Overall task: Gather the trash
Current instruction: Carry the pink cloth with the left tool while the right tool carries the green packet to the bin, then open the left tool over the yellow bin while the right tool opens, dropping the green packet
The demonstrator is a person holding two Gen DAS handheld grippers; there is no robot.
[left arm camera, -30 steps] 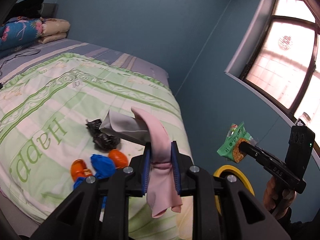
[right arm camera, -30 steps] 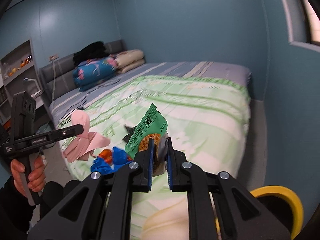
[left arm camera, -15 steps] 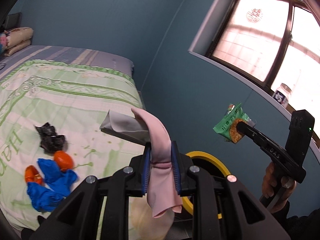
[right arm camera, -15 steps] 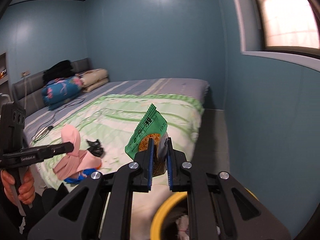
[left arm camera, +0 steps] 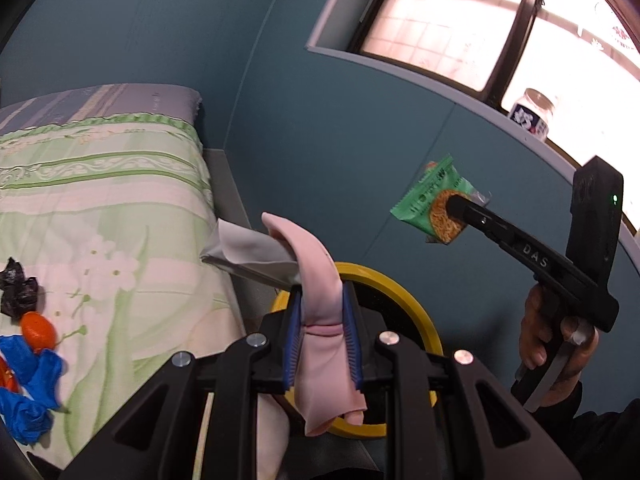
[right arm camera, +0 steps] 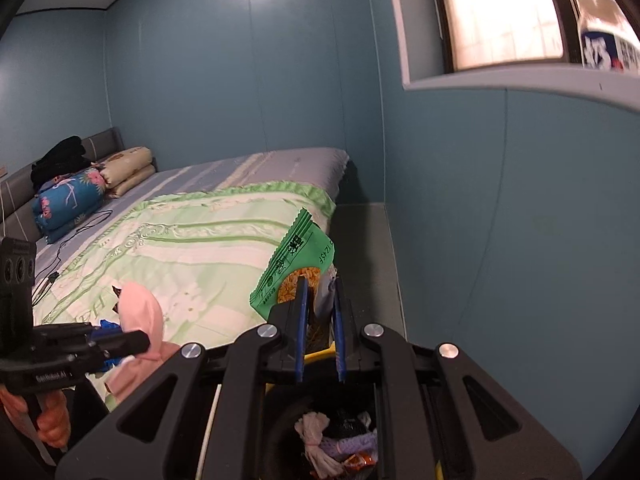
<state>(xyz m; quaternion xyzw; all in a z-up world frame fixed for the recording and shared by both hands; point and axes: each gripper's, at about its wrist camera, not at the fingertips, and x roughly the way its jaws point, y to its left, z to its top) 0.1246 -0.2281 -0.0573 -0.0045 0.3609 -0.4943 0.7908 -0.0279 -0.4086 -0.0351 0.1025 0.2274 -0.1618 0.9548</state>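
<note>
My left gripper [left arm camera: 322, 300] is shut on a pink and grey cloth-like wrapper [left arm camera: 316, 276], held over the yellow-rimmed trash bin [left arm camera: 416, 316] beside the bed; it also shows in the right wrist view [right arm camera: 140, 316]. My right gripper [right arm camera: 319, 280] is shut on a green noodle snack packet [right arm camera: 296, 264] above the same bin, whose inside [right arm camera: 340, 440] holds trash. The packet [left arm camera: 436, 204] and right gripper [left arm camera: 454, 204] show in the left wrist view, up and to the right of the bin.
On the green quilt [left arm camera: 100, 216] lie a crumpled black bag [left arm camera: 18, 292], an orange piece [left arm camera: 38, 328] and blue crumpled trash [left arm camera: 28, 392]. A jar [left arm camera: 534, 114] stands on the window sill. Pillows [right arm camera: 80, 196] lie at the bed head. The blue wall is close on the right.
Both grippers have swung right, away from the bed toward the bin, each still holding its item. The bin now sits directly below both grippers.
</note>
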